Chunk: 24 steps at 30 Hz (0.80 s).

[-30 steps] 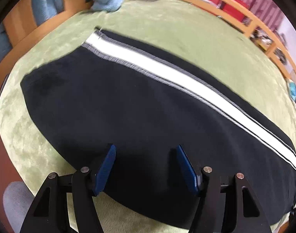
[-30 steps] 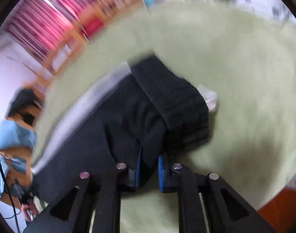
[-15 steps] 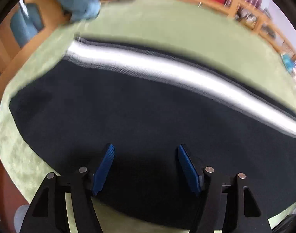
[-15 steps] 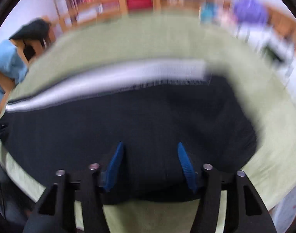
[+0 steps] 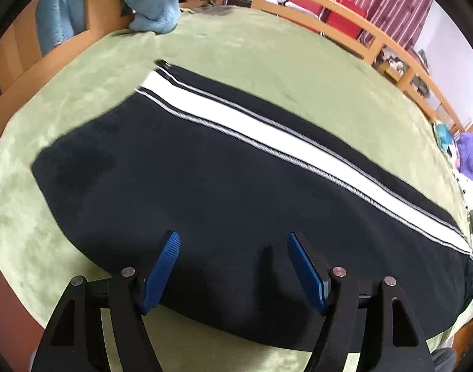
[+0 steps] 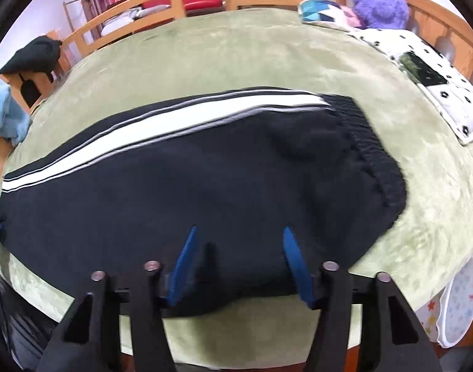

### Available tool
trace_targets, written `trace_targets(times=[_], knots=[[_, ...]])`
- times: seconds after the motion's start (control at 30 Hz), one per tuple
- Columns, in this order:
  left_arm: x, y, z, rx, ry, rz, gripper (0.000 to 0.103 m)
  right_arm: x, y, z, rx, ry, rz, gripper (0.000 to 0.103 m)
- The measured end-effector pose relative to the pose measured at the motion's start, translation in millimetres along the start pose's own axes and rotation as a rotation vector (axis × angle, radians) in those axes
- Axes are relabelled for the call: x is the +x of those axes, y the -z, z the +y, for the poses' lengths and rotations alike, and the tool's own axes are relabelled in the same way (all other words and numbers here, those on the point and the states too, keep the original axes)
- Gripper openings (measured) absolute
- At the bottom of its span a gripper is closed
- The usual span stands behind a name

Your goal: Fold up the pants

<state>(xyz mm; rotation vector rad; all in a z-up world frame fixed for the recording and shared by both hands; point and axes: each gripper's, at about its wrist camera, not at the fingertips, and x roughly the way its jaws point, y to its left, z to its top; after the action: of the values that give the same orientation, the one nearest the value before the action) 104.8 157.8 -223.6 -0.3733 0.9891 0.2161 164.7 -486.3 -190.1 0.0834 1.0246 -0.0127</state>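
Pants (image 5: 224, 204) stretch crosswise ahead of both spread, empty grippers: waistband (image 6: 369, 152) nearest the right gripper (image 6: 239, 266), leg ends beyond the left gripper (image 5: 233, 269).

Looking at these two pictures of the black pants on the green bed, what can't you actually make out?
- Near edge of the black pants: in both wrist views the gripper fingers cover part of it.
- Waistband end: cut off by the right edge of the left wrist view.
- Layers underneath: hidden by the top layer.
- Items on the wooden shelves: too small.
- The person: out of frame.
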Motion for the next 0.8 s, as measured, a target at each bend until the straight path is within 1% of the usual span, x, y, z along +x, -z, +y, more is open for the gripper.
trace_targets(times=[0.07,0.1,0.17,0.2,0.23,0.3,0.37,0.43,0.5,0.53,0.6,0.63,0.67,0.7,0.73,0.77,0.8], knots=[[1.3,-5.6,5.8,0.011,-0.019,0.014,0.071,-5.1,-16.7,42.2,-0.069,-0.023,-0.067,0.057],[1.1,-7.2,6.9,0.014,-0.014,0.014,0.071,-3.4,-27.7,72.3,-0.125,-0.032,-0.098,0.061],[3.3,-18.4,10.3,0.022,-0.004,0.003,0.071,2.6,-40.5,125.1,-0.211,-0.042,-0.147,0.061],[3.5,-24.0,11.5,0.031,-0.02,-0.004,0.071,9.0,-48.4,150.0,-0.248,-0.049,-0.163,0.061],[3.1,-27.5,13.0,0.04,-0.037,-0.009,0.071,22.6,-58.4,181.2,-0.288,-0.069,-0.163,0.061],[2.4,-33.2,14.4,0.052,-0.046,-0.017,0.071,42.4,-68.2,220.7,-0.337,-0.122,-0.141,0.061],[0.9,-38.7,19.5,0.046,-0.027,-0.02,0.071,62.8,-72.2,267.2,-0.408,-0.174,-0.124,0.059],[1.9,-41.3,22.5,0.047,-0.009,-0.015,0.071,82.3,-71.5,307.1,-0.495,-0.201,-0.112,0.053],[2.9,-42.8,26.8,0.048,0.003,-0.013,0.071,100.8,-72.1,323.8,-0.551,-0.197,-0.108,0.052],[2.9,-42.7,29.7,0.044,0.015,-0.014,0.071,110.1,-71.9,335.6,-0.569,-0.198,-0.087,0.052],[3.9,-42.9,34.8,0.037,0.038,-0.006,0.071,126.3,-74.0,341.0,-0.59,-0.226,-0.022,0.052],[3.8,-42.2,37.3,0.031,0.044,-0.003,0.071,132.2,-71.7,343.1,-0.608,-0.235,0.011,0.05],[4.2,-42.0,40.0,0.027,0.046,-0.002,0.071,135.3,-68.4,346.0,-0.625,-0.224,0.019,0.047],[4.6,-41.3,43.6,0.02,0.048,-0.002,0.071,134.7,-64.9,347.8,-0.643,-0.224,0.014,0.041],[5.3,-41.1,46.8,0.013,0.051,0.0,0.071,132.7,-64.3,348.2,-0.655,-0.229,0.012,0.024],[5.3,-40.1,49.4,0.003,0.054,0.001,0.071,132.2,-62.3,349.7,-0.672,-0.23,0.02,0.013],[5.2,-39.0,51.1,-0.005,0.058,0.003,0.071,131.3,-64.3,347.9,-0.673,-0.229,0.02,0.008]])
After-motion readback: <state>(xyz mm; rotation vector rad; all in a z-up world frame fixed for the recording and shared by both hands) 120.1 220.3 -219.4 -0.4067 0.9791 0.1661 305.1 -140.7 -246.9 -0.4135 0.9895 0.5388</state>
